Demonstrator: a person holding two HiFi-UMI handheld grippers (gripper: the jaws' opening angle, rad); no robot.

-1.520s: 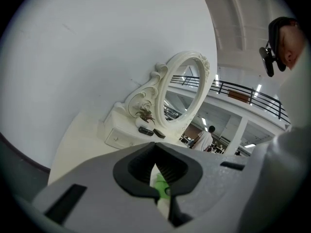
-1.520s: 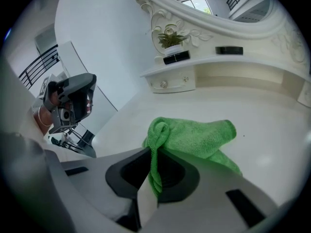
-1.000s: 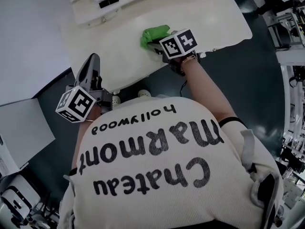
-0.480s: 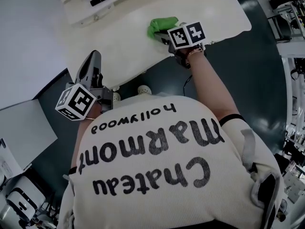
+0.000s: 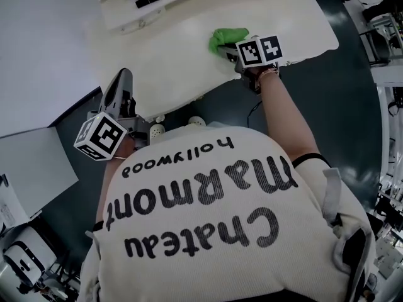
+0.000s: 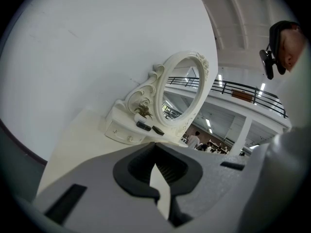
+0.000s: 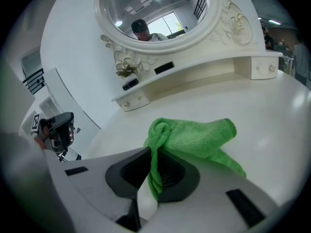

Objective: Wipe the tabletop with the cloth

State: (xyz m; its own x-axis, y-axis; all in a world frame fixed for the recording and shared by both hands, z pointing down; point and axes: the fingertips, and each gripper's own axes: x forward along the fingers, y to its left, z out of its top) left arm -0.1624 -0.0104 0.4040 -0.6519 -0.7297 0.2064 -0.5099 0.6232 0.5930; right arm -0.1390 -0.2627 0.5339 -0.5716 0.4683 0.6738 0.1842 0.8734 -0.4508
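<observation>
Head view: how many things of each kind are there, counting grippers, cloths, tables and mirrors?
grippers: 2, the left gripper and the right gripper
green cloth: 1
white table: 1
oval mirror: 1
Total: 5

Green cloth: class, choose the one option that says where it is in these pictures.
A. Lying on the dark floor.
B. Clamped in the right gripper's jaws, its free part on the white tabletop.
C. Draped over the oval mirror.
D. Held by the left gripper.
B: the right gripper view shows a fold of the green cloth pinched between the jaws of the right gripper, the rest lying on the tabletop.
</observation>
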